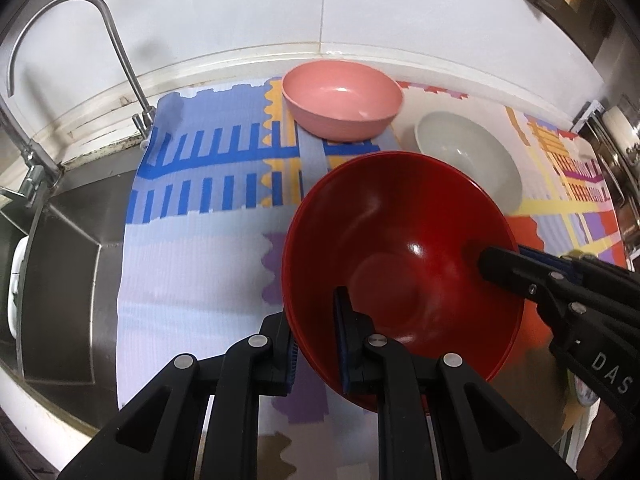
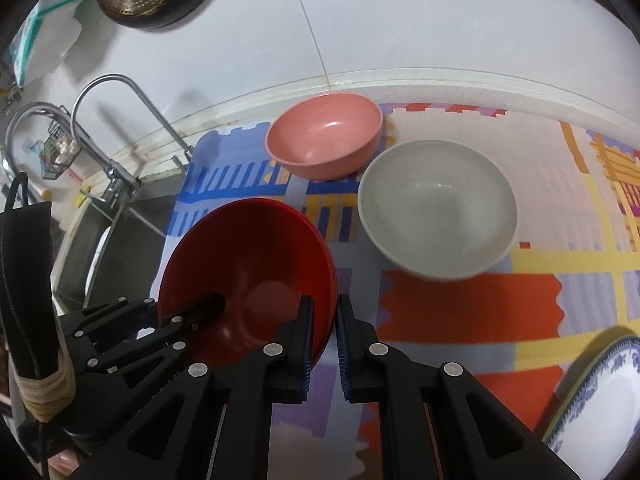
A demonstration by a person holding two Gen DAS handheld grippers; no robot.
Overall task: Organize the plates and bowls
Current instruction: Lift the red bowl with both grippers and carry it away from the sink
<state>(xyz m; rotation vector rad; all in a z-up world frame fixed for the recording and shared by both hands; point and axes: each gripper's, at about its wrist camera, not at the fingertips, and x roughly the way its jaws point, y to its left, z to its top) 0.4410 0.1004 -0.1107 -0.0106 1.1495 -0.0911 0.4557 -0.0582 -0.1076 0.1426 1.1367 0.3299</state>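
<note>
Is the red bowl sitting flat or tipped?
Tipped: the red bowl is clamped at its rim by both claws, its opening slanted above the mat.

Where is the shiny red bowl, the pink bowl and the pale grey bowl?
Shiny red bowl (image 1: pixel 400 248): left wrist view, on its inner wall.
Pink bowl (image 2: pixel 320 136): right wrist view, on its inside.
Pale grey bowl (image 2: pixel 436 216): right wrist view, on its inner bottom.

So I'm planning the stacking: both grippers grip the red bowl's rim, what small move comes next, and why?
Probably carry the red bowl toward the grey bowl to nest it: left gripper and right gripper both clamp its rim, it hangs tilted above the mat, and the grey bowl sits empty.
</note>
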